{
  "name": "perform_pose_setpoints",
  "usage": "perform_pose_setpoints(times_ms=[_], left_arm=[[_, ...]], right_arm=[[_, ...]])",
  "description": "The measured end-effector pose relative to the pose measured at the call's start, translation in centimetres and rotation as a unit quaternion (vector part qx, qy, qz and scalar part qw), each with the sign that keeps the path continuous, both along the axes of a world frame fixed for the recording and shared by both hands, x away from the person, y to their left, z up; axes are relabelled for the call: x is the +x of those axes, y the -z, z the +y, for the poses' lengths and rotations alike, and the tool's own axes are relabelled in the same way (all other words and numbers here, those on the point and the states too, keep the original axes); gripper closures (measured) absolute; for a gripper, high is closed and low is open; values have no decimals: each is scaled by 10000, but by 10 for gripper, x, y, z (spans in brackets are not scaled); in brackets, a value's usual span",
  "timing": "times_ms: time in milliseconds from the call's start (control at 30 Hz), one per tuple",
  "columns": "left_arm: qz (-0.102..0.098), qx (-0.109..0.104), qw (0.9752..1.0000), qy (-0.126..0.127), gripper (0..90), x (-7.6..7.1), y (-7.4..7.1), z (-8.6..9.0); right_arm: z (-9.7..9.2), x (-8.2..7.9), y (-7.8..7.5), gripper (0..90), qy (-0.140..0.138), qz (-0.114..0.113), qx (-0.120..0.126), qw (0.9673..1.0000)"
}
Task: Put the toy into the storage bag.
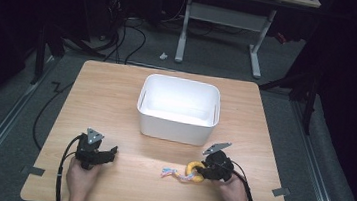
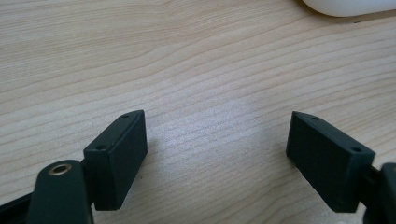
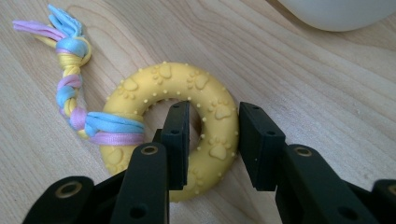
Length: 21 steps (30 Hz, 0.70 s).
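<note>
The room is dark around the desk, with a grey floor (image 1: 290, 72) where black cables (image 1: 133, 35) trail, and a second table's white legs (image 1: 257, 53) stand beyond the far edge. The desk (image 1: 111, 98) is a light wood top with rounded corners and a fine lengthwise grain; two bits of grey tape (image 1: 32, 170) mark the floor by its near corners.

A white bin (image 1: 176, 125) sits just past the desk's middle, toward the far edge, open upward.

Two hands come in over the near edge. The left gripper (image 1: 110, 152) rests near the near left corner, its jaws wide apart over bare wood with nothing between them. The right gripper (image 1: 200, 169) lies toward the near right corner and is closed on the ring (image 3: 208, 116): one jaw stands inside the hole, the other outside, and the rim is pinched between them.

The ring is a yellow toy with raised paw prints, flat on the desk close to the near edge, right of centre. A braided rope (image 3: 70, 84) in blue, pink and yellow is knotted to it and runs off toward the left.
</note>
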State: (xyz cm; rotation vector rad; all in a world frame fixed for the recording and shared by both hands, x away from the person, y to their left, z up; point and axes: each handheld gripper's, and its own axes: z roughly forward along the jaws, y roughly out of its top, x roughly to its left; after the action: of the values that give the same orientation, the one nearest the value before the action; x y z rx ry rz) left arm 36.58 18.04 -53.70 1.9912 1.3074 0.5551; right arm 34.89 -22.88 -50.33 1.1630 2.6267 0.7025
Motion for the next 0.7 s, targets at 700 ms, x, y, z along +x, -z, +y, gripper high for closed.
perform_pose_setpoints(times_ms=[700], left_arm=[[0,0,10000,0,210,0,0,0]], right_arm=[[-5,-2,-5,684,-83,14,306,9995]])
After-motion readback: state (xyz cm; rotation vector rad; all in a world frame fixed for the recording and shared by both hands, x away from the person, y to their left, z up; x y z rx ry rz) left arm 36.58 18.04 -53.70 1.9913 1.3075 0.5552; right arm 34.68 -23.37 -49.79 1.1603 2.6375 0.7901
